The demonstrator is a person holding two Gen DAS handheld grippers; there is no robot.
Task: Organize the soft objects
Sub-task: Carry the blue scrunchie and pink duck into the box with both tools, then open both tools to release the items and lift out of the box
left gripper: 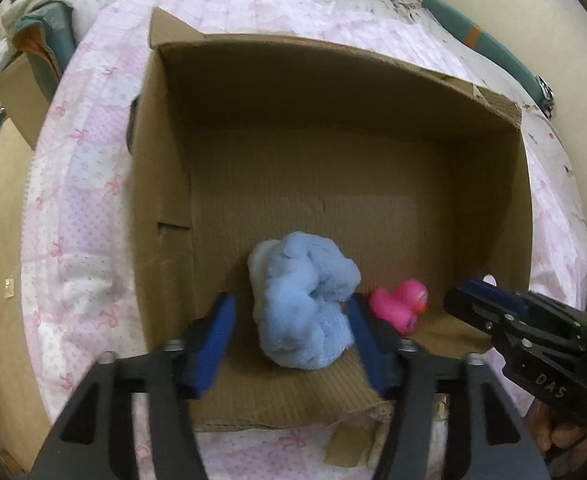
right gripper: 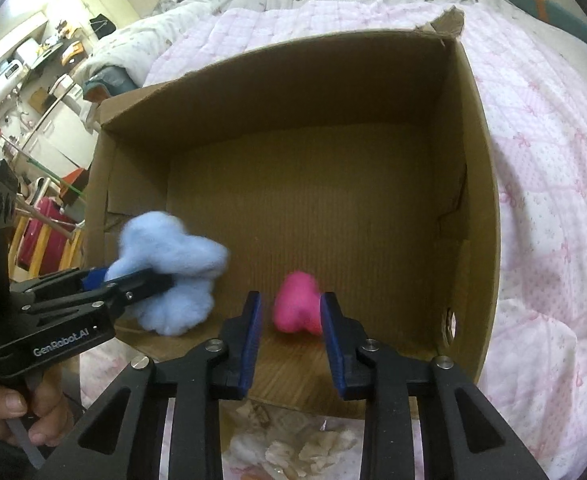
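An open cardboard box [left gripper: 165,160] [right gripper: 481,184] stands on a pink quilted bed. A fluffy light-blue plush [left gripper: 305,304] [right gripper: 173,268] sits inside near the box's front. My left gripper [left gripper: 289,316] [right gripper: 133,276] is open with its blue pads on either side of the plush. A pink toy duck [left gripper: 401,304] [right gripper: 297,306] lies on the box floor to the right of the plush. My right gripper [right gripper: 291,312] [left gripper: 473,296] is open, its pads either side of the duck, just in front of it.
The pink quilt [left gripper: 85,208] [right gripper: 553,208] surrounds the box. A white blanket [right gripper: 197,4] lies at the bed's far end. A cluttered room with shelves and a red case [right gripper: 37,236] lies to the left. Crumpled paper [right gripper: 293,452] lies below the box front.
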